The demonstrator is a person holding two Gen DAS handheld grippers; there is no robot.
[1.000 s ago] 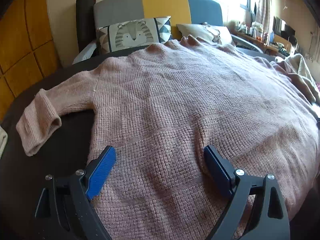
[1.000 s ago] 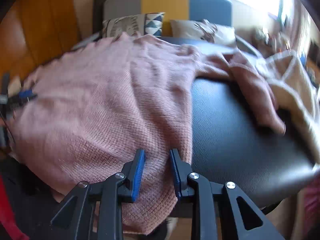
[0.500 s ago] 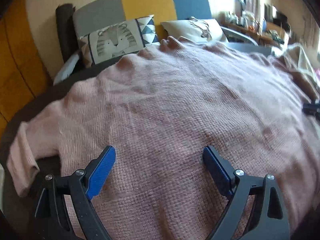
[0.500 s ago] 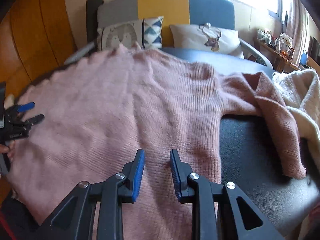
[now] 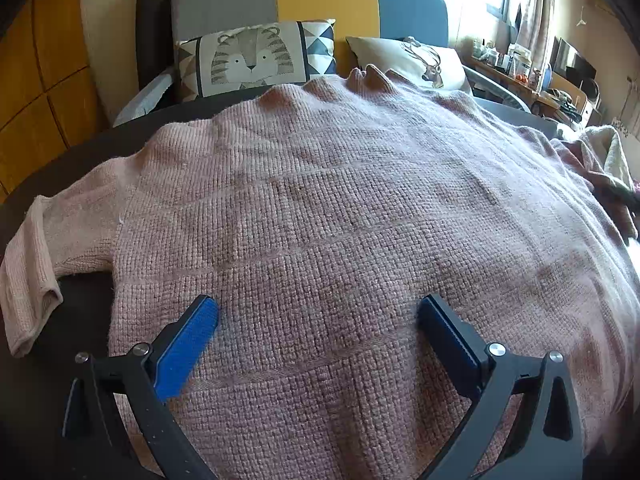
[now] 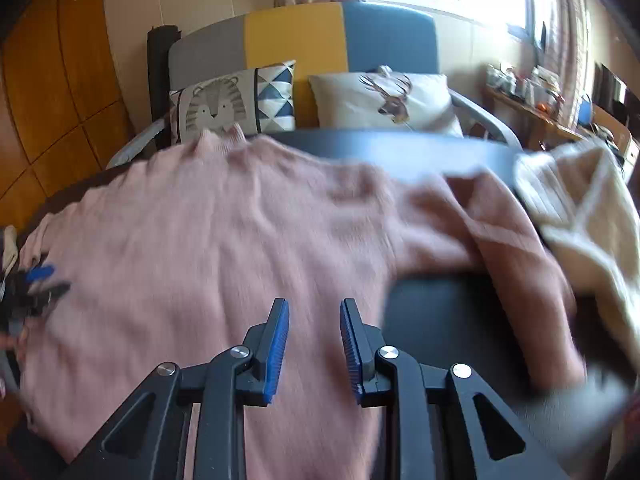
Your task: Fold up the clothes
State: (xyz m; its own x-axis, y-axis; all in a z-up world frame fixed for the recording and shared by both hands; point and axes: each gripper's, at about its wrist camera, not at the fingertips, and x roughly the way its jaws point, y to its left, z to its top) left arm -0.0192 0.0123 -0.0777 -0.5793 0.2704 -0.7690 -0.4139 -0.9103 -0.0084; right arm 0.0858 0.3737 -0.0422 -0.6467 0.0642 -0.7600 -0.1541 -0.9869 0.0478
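Note:
A pink knit sweater [image 5: 340, 220] lies spread flat on a dark round table [image 5: 76, 312], hem toward me, collar at the far side. Its left sleeve [image 5: 36, 264] lies bent at the table's left. My left gripper [image 5: 318, 316] is wide open just above the sweater's lower body, holding nothing. In the right wrist view the sweater [image 6: 200, 248] fills the left and middle, and its right sleeve [image 6: 516, 248] lies folded over on the dark table [image 6: 436, 312]. My right gripper [image 6: 314, 320] hovers over the hem's right part, jaws partly apart, empty. The left gripper [image 6: 40, 280] shows at that view's left edge.
A cream knitted garment [image 6: 580, 216] lies at the table's right, next to the right sleeve. Behind the table stands a grey, yellow and blue sofa [image 5: 320, 0] with a tiger cushion [image 5: 248, 60] and a deer cushion [image 5: 416, 60]. A cluttered shelf [image 5: 532, 76] is at the far right.
The right gripper's jaws have opened a little wider and it has shifted over the sweater; that view is blurred by motion. The left gripper stayed open and moved slightly over the hem.

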